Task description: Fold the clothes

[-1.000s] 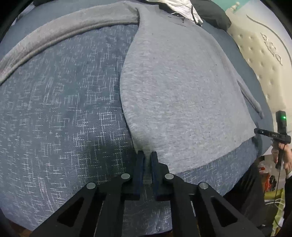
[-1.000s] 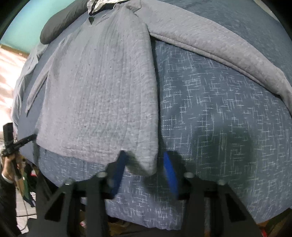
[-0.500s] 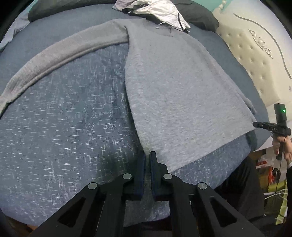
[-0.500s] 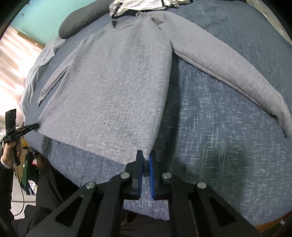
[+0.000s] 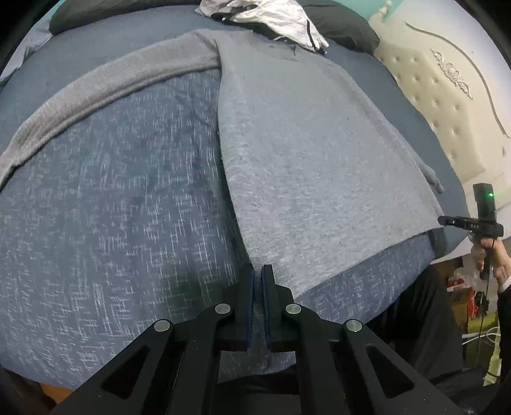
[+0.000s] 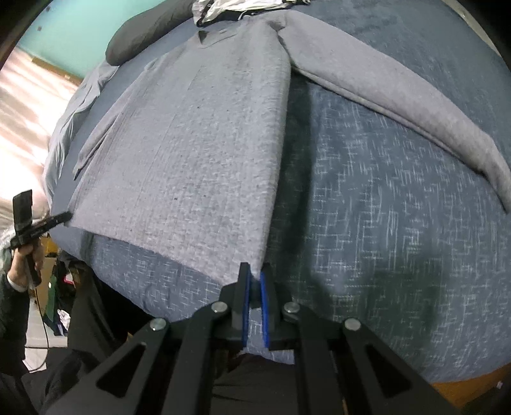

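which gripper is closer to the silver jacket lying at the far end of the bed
Neither clearly: the left gripper and right gripper each pinch a bottom hem corner of the grey sweater, far from the silver jacket.

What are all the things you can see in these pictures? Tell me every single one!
sweater: one, light grey, spread flat on the bed, sleeves out to both sides, bottom hem nearest the cameras.
bedspread: one, dark blue with white flecks, under the sweater.
pillow: one seen, black, at the far end of the bed.
crumpled garment: one, silvery white, beyond the sweater's collar.
headboard: one, cream, tufted, off the bed's far corner.
wall: teal, behind the pillow.
left gripper: black with blue pads, jaws shut on one hem corner.
right gripper: black with blue pads, jaws shut on the other hem corner.
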Demonstrator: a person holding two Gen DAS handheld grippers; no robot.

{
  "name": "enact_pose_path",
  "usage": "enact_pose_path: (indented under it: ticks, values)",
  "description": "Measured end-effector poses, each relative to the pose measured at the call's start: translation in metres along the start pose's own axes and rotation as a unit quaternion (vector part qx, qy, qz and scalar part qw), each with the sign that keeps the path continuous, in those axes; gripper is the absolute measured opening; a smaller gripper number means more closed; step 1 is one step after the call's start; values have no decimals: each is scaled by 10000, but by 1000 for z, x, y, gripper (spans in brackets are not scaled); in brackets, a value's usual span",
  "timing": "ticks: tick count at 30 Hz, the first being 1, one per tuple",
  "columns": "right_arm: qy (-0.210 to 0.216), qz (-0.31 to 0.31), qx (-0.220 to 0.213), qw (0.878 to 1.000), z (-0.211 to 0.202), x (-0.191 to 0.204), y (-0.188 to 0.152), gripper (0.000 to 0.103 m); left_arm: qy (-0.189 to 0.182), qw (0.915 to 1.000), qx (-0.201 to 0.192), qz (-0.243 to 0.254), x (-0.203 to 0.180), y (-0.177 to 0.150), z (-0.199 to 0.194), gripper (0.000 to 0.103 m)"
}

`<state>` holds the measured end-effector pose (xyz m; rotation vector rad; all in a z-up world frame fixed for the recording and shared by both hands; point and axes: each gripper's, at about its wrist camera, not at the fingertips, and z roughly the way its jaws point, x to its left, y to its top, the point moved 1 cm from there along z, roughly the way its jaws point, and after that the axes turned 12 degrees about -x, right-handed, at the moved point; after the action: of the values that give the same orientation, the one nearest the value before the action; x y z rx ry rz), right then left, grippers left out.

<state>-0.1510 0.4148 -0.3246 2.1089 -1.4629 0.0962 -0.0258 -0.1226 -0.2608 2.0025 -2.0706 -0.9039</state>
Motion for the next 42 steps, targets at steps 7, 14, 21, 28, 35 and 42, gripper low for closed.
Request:
enact_pose_path:
  ticks: [7,14,21,28,35,42]
  values:
    - [-58,50,120,9999,7,-9,-12,5,112,9996,186,-182,21,-13,16,5]
    - [-136,-39,101,9998,13,-8,-17,5,80,9996,235,-160,26,-17,22,5]
    - [-214,-128,82,9997,20,-8,-21,5,129,9994,304,-93,27,-21,30,5]
    - [-321,-252,-163,9990,18,-10,-20,5,91,9995,284,-122,29,-21,30,5]
    - [-332,-287,-218,9988,20,-21,-26,5,186,9990,363,-157,34,-24,41,6]
    - [-40,75,-360,9993,16,-36,-23,9,98,9985,324,-428,46,-19,40,8]
